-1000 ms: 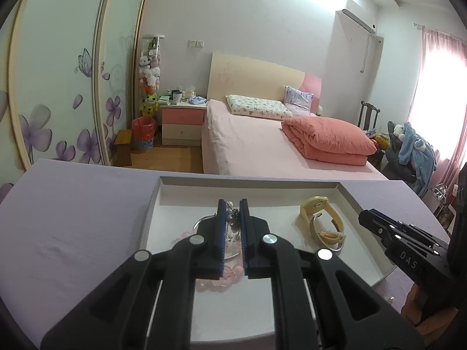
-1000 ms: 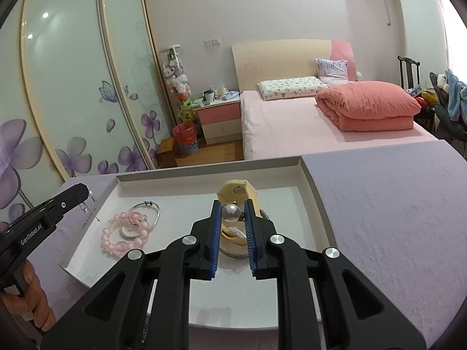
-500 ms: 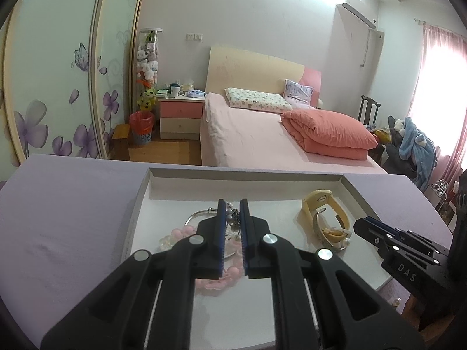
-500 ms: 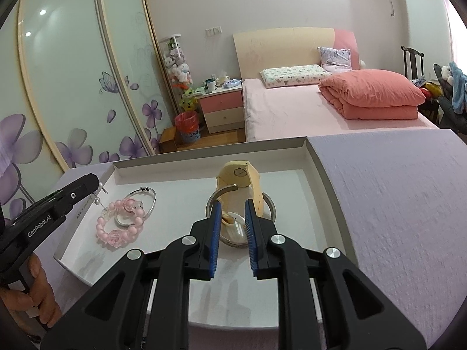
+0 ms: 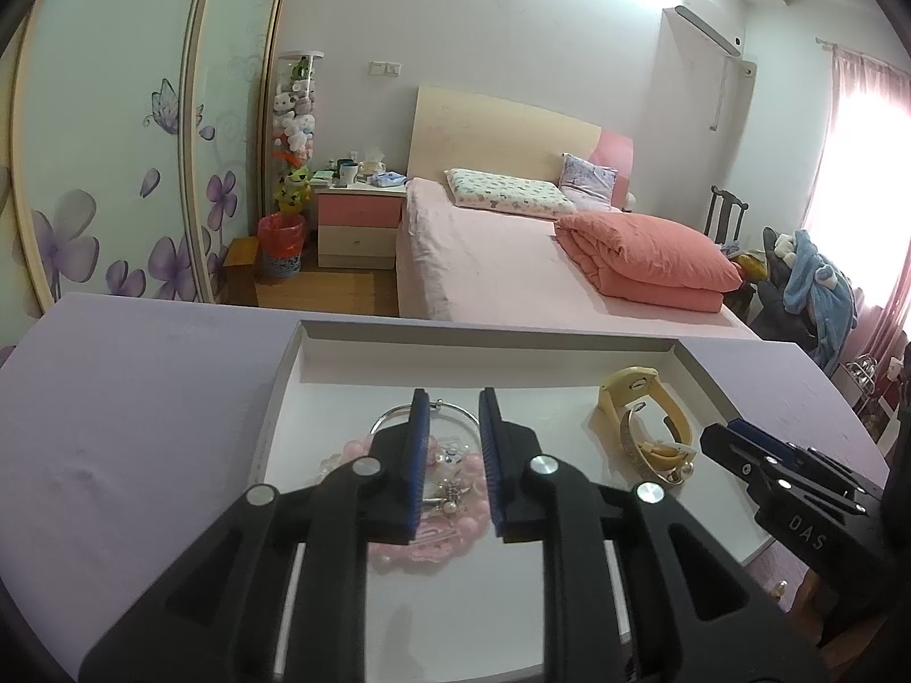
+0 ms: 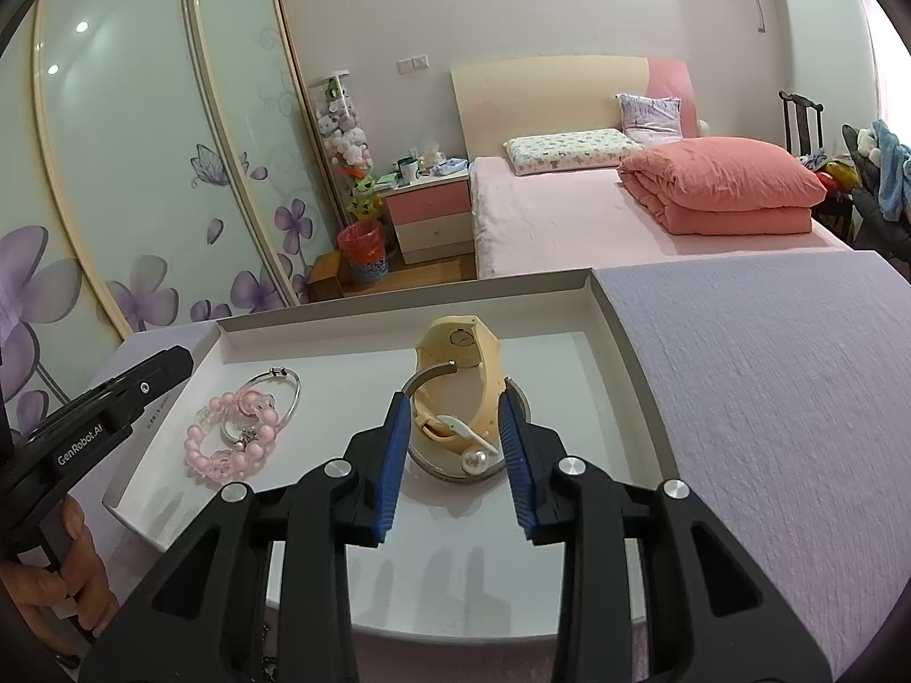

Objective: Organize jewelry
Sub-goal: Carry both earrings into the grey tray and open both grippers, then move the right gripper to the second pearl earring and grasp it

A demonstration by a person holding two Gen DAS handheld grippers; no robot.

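Observation:
A white tray [image 5: 484,336] holds the jewelry. In the left wrist view my left gripper [image 5: 454,398] hangs over a pink bead bracelet [image 5: 461,535] and a silver bangle [image 5: 393,412]. Its jaws are opening, and a small silver piece [image 5: 450,490] lies on the beads below the gap, touching neither pad. In the right wrist view my right gripper [image 6: 454,401] is also opening, over a yellow watch [image 6: 458,350] resting on a metal bangle [image 6: 427,378]. A pearl piece [image 6: 472,460] lies loose on that pile. The pink bead bracelet [image 6: 228,444] and the left gripper [image 6: 102,404] sit to the left.
The tray [image 6: 398,307] rests on a lilac-covered table [image 6: 768,398]. A hand [image 6: 62,575] holds the left gripper's grip. The right gripper [image 5: 797,489] reaches over the tray's right rim. A bed, nightstand and wardrobe doors lie beyond the table's far edge.
Both grippers' jaws have spread apart. The right one let go of the pearl piece, which now lies on the watch pile. The left one let its small silver piece down onto the pink bracelet.

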